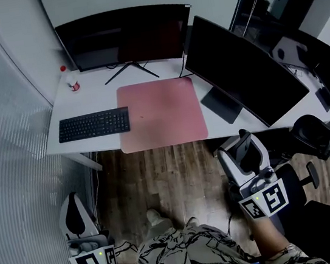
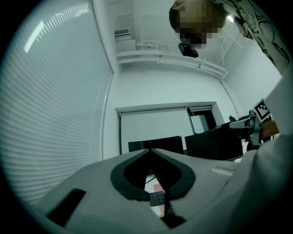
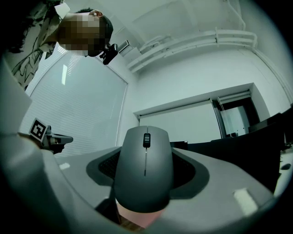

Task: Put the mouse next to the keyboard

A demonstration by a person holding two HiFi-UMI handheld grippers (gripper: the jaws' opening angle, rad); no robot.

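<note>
Currently clamped across its sides in the right tool (image 1: 245, 147): a smooth grey computer mouse (image 3: 145, 169) with a dark scroll wheel, jaws spread wide around its body. Held out over the brown wooden floor (image 1: 171, 170), short of the white worktop (image 1: 95, 95) and well apart from the flat black keyboard (image 1: 94, 124), which lies at the worktop's left part, touching or just beside the pink rectangular mat (image 1: 160, 113). Left tool (image 1: 72, 200) low at the left, tips pressed together on nothing.

Judged from that, most of the carry not yet done.

Likely trouble from here:
- Slipping out over the floor, given a rounded, slick shell pinched only at its flanks; worse with any jolt on the way.
- Clipping the worktop's front edge if brought in too low, enough to knock the mouse askew in the grip.
- Brushing the large black angled monitor (image 1: 241, 67) at the right if swung in wide.
- Shoving the keyboard out of line by coming down against its end.
- Letting go too high, with a bounce or skid away across the mat.
- Settling mid-mat, too far off to count as next to the keyboard.
</note>
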